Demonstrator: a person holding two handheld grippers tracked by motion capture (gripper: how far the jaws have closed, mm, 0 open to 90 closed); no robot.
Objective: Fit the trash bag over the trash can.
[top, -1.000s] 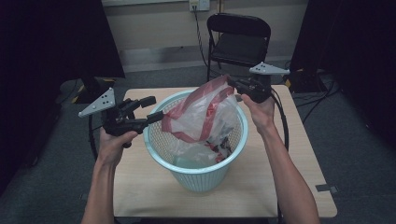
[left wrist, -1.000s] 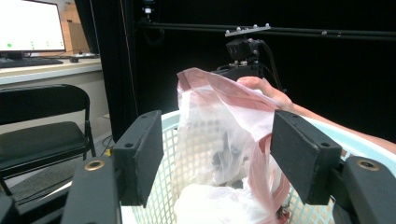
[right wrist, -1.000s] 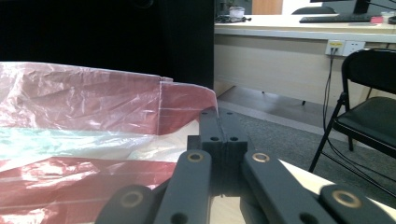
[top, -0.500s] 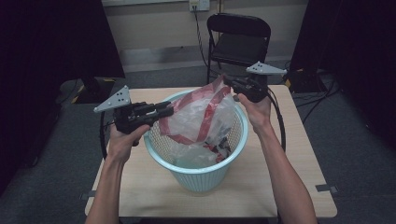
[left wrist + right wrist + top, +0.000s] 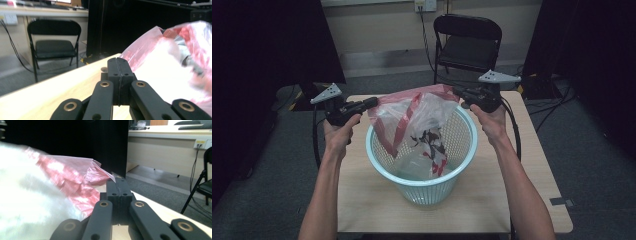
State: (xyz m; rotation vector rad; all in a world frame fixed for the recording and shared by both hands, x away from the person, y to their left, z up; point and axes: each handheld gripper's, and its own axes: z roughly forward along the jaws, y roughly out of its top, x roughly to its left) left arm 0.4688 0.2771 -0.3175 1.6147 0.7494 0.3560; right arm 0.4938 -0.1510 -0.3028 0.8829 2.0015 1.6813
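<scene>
The plastic bag [image 5: 417, 120] stands in the pale blue basket [image 5: 422, 182] at frame centre, its red rim stretched between both tools. The left gripper [image 5: 373, 102], jaws just closed, pinches the rim's left edge; the right gripper [image 5: 456, 90] clamps its right corner

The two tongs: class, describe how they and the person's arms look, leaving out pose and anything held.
Both tongs, left and right, are black, each topped by a grey three-cornered plate and trailing a black cable. In the gripper views their jaws are flat black blocks on black link arms with brass-coloured pivot rings. The forearms are bare; no sleeves show.
</scene>
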